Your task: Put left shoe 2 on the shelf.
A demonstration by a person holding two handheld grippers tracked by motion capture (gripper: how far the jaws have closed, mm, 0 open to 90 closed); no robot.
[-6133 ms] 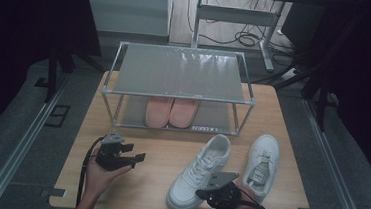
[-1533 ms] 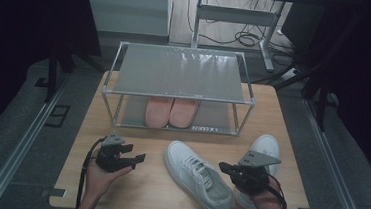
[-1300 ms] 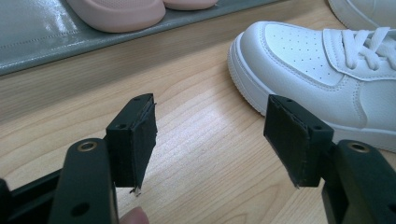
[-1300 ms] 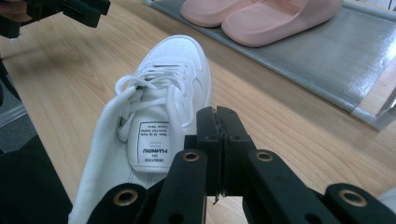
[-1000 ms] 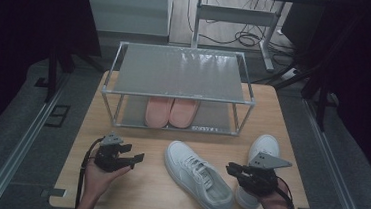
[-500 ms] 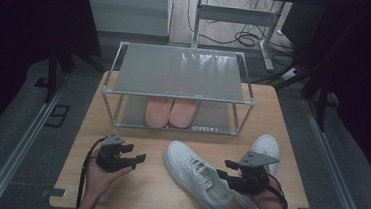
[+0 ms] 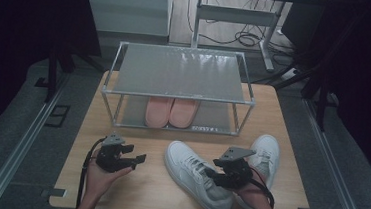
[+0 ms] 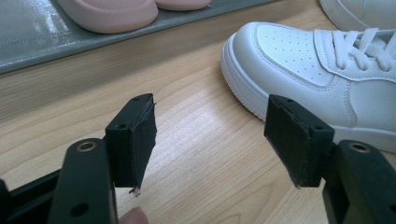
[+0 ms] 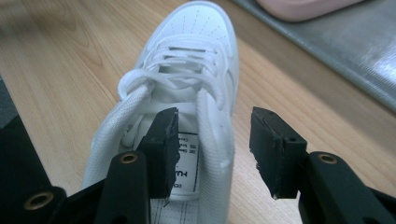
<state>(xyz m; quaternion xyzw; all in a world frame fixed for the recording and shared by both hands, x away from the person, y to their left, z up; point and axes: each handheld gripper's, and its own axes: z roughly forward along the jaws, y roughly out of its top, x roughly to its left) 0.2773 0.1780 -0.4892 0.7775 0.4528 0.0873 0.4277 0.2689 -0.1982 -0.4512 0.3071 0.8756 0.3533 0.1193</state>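
Note:
A white sneaker (image 7: 186, 165) lies slantwise on the wooden table (image 7: 151, 194), toe toward the far left. My right gripper (image 7: 209, 175) is at its heel end. In the right gripper view my right gripper (image 9: 212, 116) has just been opening its jaws. One jaw stands inside the shoe's opening (image 9: 187, 60) and the other outside. The collar wall lies between them, and the pads do not press on it. My left gripper (image 7: 136, 161) rests open on the left, with bare wood between its jaws (image 8: 210, 105) and the sneaker's toe (image 8: 299, 60) ahead on the right.
A second white sneaker (image 7: 268, 148) lies on the right, partly behind my right gripper. A metal shoe rack (image 7: 181, 71) stands at the back, with pink slippers (image 7: 170, 111) on its lower shelf. Bare wood lies between my left gripper and the sneaker.
My right gripper has moved left to the sneaker's heel. The sneaker, earlier pointing toward the far right beside its pair, now points toward the far left. My left gripper has stayed put.

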